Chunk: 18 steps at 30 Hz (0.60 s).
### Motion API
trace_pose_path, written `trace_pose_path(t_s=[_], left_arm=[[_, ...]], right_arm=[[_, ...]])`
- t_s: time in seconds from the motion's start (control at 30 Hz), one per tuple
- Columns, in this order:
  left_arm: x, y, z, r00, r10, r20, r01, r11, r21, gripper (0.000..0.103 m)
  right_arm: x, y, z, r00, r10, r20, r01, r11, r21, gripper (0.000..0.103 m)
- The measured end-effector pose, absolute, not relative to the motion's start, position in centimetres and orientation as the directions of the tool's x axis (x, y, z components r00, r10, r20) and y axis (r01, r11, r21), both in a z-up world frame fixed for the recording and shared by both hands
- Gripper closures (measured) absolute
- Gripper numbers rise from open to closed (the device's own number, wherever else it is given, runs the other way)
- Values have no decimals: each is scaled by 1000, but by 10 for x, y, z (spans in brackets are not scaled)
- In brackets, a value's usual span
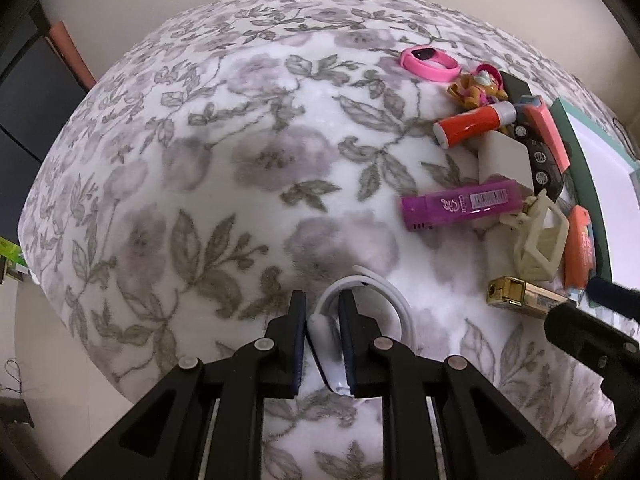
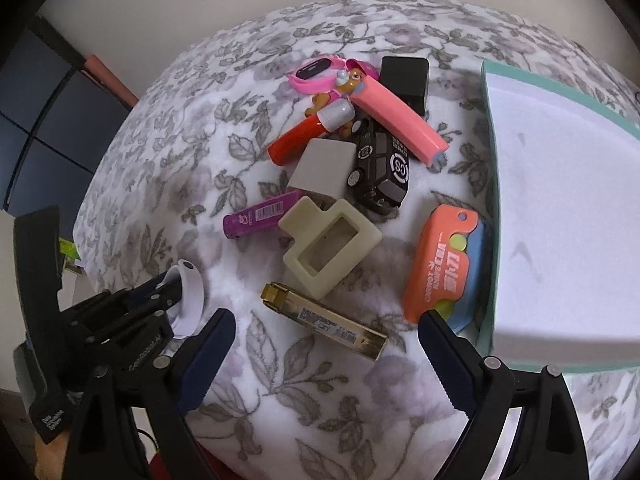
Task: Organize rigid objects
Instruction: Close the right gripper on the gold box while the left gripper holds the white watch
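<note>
Nearest to us, our left gripper (image 1: 323,340) has its fingers (image 1: 298,332) pinched narrow on a white wristband (image 1: 362,300), one side of its loop clamped between the pads while the rest curls out to the right over the flowered blanket (image 1: 224,168). From the right wrist view the same band (image 2: 188,300) stands up out of that gripper at the left edge of the pile.

Our right gripper (image 2: 326,356) hangs with its fingers (image 2: 212,356) spread wide and nothing between them. Just beyond their tips lies a gold lighter (image 2: 324,322), flat on the blanket.

Past the lighter sits a cream hair clip (image 2: 330,240), and to its right an orange and blue tape measure (image 2: 438,264) lies just beside the wall of a teal box (image 2: 489,184) with a white lining. A purple lighter (image 2: 260,216) lies to the left of the clip, with one end under it.

Farther on, a white block (image 2: 322,168) leans against a black toy car (image 2: 382,168). Behind them an orange-red tube (image 2: 296,140) with a grey cap and a long pink case (image 2: 396,116) cross over the heap.

At the far end we see a small cartoon dog figure (image 2: 352,80), a pink wristband (image 2: 316,74) touching it, and a black cube (image 2: 404,78) to the right.
</note>
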<state>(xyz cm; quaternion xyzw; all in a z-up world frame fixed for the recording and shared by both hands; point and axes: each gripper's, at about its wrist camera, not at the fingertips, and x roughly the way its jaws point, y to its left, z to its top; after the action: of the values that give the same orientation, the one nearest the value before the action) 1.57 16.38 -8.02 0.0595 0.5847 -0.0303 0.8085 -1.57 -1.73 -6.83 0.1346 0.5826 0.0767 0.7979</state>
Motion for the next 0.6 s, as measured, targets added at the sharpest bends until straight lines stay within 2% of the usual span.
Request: trace_pose_path(t_s=[0.6], left_arm=[[16, 178, -87, 338, -14, -941, 129, 991, 31, 84]], right_arm=[[-9, -1, -87, 236, 246, -940, 104, 955, 277, 12]])
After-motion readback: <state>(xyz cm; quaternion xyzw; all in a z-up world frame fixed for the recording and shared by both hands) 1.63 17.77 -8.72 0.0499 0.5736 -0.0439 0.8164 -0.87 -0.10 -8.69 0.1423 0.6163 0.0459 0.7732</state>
